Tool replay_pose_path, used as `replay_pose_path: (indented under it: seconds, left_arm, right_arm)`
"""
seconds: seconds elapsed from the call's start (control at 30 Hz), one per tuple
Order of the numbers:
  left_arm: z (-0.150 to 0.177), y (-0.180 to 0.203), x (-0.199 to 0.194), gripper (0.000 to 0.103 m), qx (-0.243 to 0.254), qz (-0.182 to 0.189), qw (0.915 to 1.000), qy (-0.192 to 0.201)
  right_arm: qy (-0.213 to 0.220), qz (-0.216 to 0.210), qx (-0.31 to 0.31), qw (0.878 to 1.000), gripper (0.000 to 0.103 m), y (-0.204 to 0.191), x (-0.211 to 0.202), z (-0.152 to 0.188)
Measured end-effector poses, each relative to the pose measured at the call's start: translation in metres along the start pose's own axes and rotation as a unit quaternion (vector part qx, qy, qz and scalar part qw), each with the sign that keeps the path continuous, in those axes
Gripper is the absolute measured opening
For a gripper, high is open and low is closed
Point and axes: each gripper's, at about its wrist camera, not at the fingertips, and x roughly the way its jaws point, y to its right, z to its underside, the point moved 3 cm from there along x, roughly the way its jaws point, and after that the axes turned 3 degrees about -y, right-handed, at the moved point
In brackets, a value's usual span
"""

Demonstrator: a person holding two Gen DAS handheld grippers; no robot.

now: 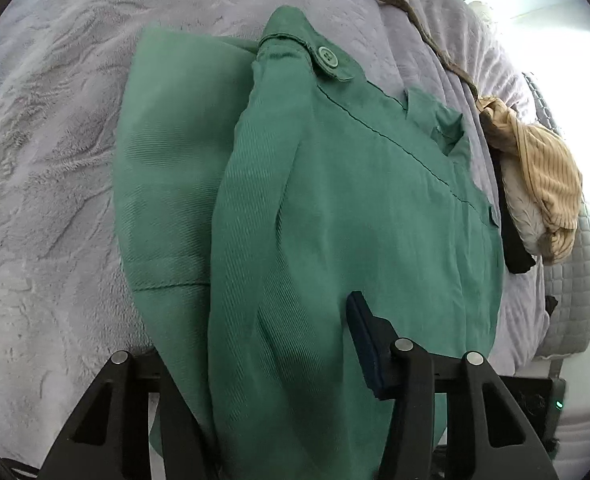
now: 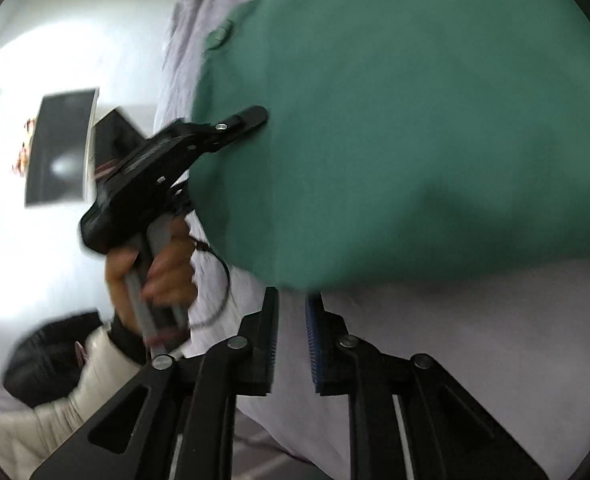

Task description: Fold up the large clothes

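I am holding my left claw [image 1: 279,300] down over the green jacket [image 1: 335,200]; a thick fold of it is lying across the claw and is hiding one finger completely; the other finger, with its dark blue pad [image 1: 361,344], is resting against the cloth. The fold is sitting between the two fingers, but I cannot tell if they are really pinching it or only standing around it.

The jacket is spreading out ahead of this claw on a pale grey fluffy blanket [image 1: 55,160]; its tab with a green button [image 1: 327,56] is lying far ahead of the fingertips; a pile of striped yellow cloth [image 1: 547,184] is lying well off to the right of the claw.

My right claw [image 2: 293,296] is standing narrow, with only a small gap between the pads and nothing in it; the near edge of the jacket is lying just ahead of its fingertips; the picture here is blurred. To the left of this claw my hand [image 2: 155,272] in a white sleeve [image 2: 95,368] is gripping the handle of the left claw.
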Motion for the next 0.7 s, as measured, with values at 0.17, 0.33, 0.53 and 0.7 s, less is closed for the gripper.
replay_pose_path:
  seconds: [0.17,0.33,0.53,0.7]
  left_arm:
    - [0.0,0.011,0.004,0.03,0.01,-0.034,0.9993,0.015]
    - [0.002,0.016,-0.008,0.018,0.012,-0.036,0.9986,0.038]
    - [-0.003,0.079,-0.046,0.015,0.064,0.008,0.995,0.076]
    - [-0.017,0.171,-0.053,0.015,0.145,0.015,0.985,0.093]
  right_arm:
    - [0.095,0.115,0.0,0.989,0.019,0.029,-0.057,-0.023]
    - [0.077,0.139,0.026,0.987,0.002,0.075,-0.031,-0.043]
    - [0.074,0.134,0.004,0.988,0.002,0.08,-0.025,-0.045]
    - [0.105,0.055,0.028,0.993,0.002,0.09,-0.071,-0.029]
